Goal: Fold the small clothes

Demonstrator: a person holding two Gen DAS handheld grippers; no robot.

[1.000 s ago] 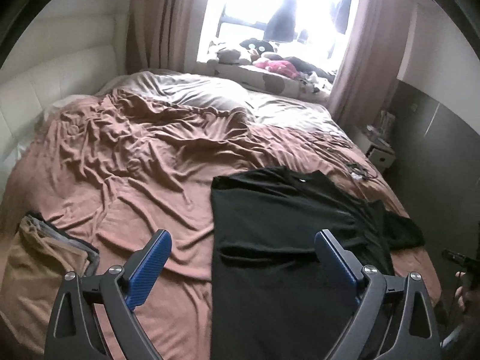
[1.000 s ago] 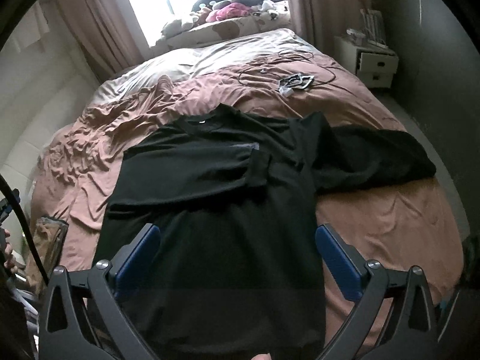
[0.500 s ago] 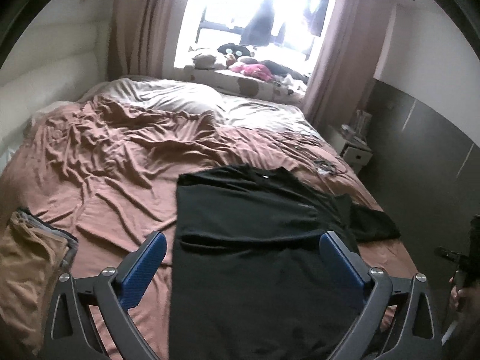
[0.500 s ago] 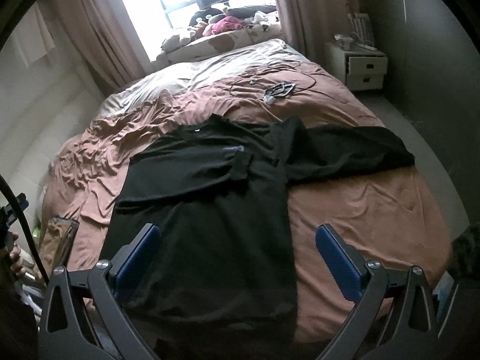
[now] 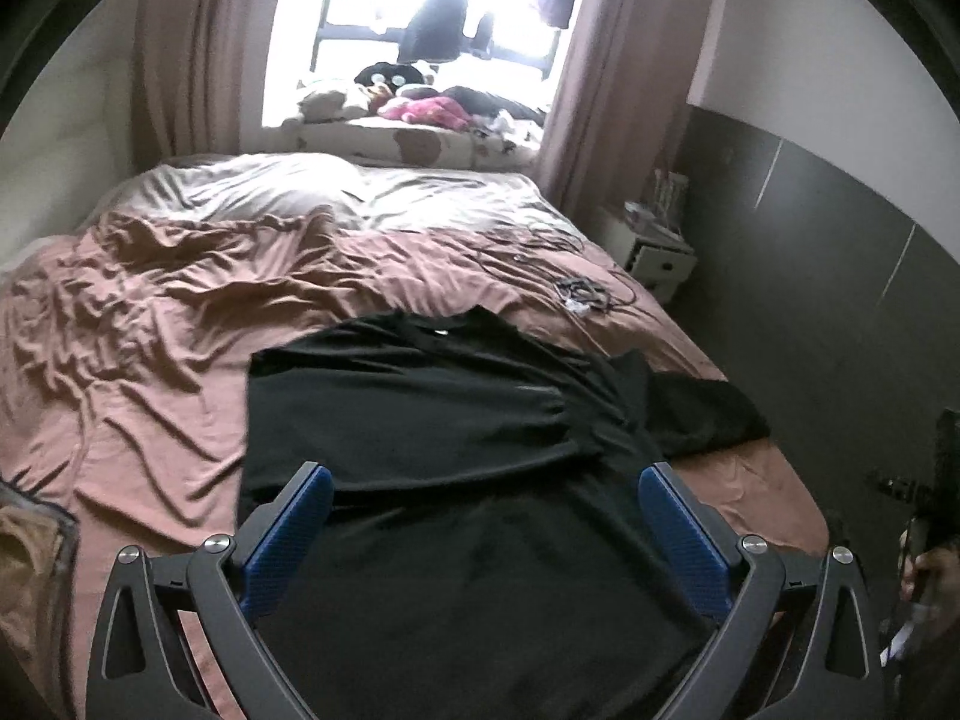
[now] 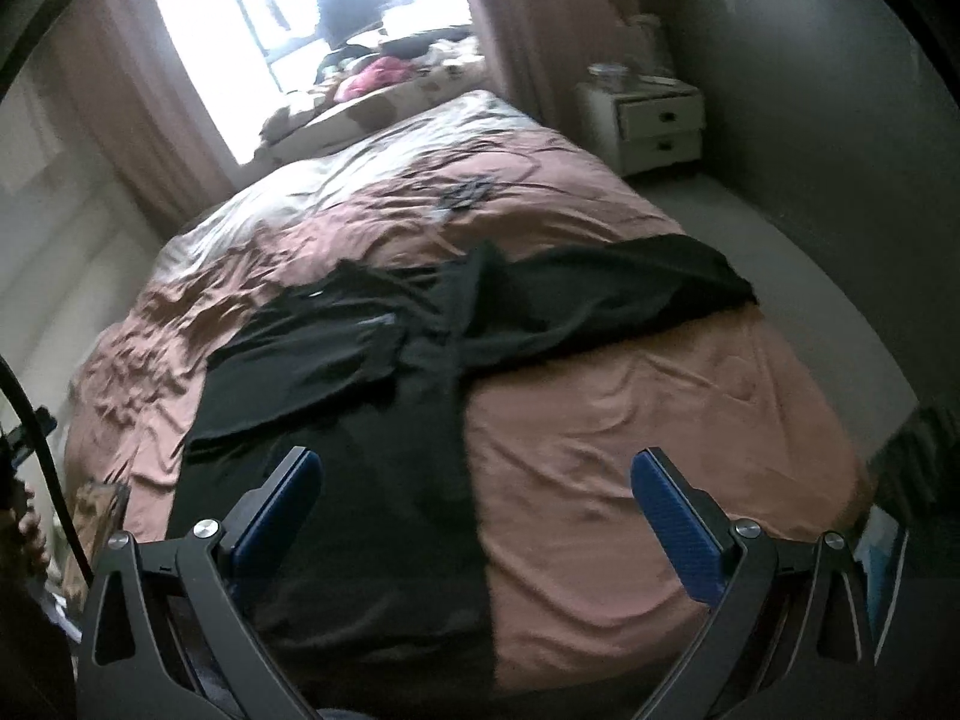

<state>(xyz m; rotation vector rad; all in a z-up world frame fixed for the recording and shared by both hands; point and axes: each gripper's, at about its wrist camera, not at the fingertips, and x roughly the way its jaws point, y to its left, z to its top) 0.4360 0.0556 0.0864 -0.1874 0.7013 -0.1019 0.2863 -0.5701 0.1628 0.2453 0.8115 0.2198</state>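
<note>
Nearest the lens, the left gripper (image 5: 483, 525) stands spread as wide as it goes, its jaws having just finished opening, with nothing between the blue pads; directly under and ahead of it lies the body of the black shirt (image 5: 456, 480), flat on the brown bedspread (image 5: 150, 360). The right gripper (image 6: 477, 504) is likewise wide open and empty, its left finger over the shirt's lower body and its right finger over bare bedspread.

Just beyond the left gripper, one sleeve (image 5: 420, 414) is already folded across the chest. Ahead and to the right of the right gripper, the other sleeve (image 6: 630, 288) lies stretched out toward the bed's edge, unfolded. That looks like the step in hand. To do it well, the right gripper should pinch the sleeve near its cuff through one layer only, lift it just clear of the bedspread, and lay it straight across the chest over the first sleeve, while the left gripper pins the shoulder so the body does not drag.

Farther off, a tangle of cables (image 6: 465, 195) lies on the bedspread, well beyond the collar.
</note>
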